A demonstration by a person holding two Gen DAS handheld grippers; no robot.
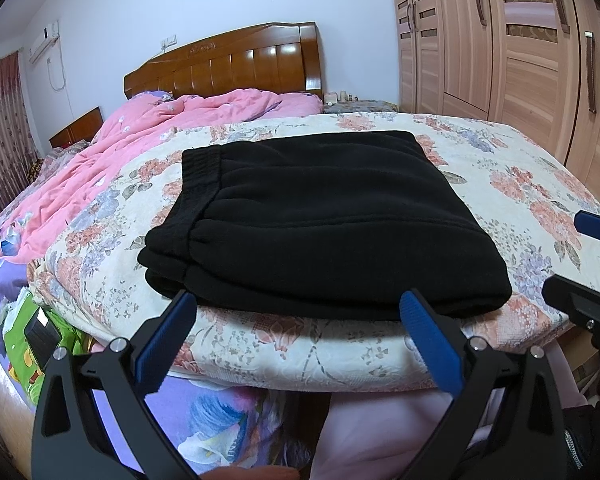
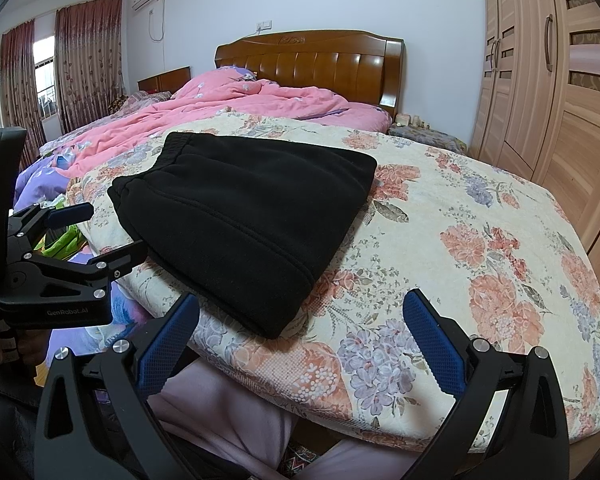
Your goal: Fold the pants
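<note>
a: where are the black pants (image 1: 320, 216) right now?

b: lying on the floral bedspread (image 1: 500, 184), near the foot edge of the bed. in the left wrist view they fill the middle, with the left gripper (image 1: 296, 308) just below them at about 6 o'clock.

a: how do they look?

b: folded into a compact, thick rectangle of several stacked layers. the fabric is matte and fleecy. the gathered elastic waistband (image 1: 198, 184) runs along the side at 9 o'clock, and a layered, rounded bulge sits at the near-left corner, about 7 o'clock. a long seam line crosses the top layer. the edges are fairly straight and the top surface has only shallow creases.

a: and from the other camera?

b: in the right wrist view the pants (image 2: 252, 216) sit toward 11 o'clock from the right gripper (image 2: 300, 312), with one folded corner pointing down near its left pad.

a: are the tongs holding anything?

b: no. the left gripper's blue pads are spread wide, their tips just at the near edge of the pants, nothing between them. the right gripper is spread wide too, over bare bedspread (image 2: 480, 248). the left gripper (image 2: 112, 228) also shows at 9 o'clock in the right view, fingers apart, one tip just beside the pants' near-left edge.

a: anything else around?

b: a rumpled pink quilt (image 1: 148, 136) lies beyond the pants at 10 o'clock, a wooden headboard (image 1: 236, 64) at 12, and a wardrobe (image 1: 520, 60) at 2 o'clock.
</note>
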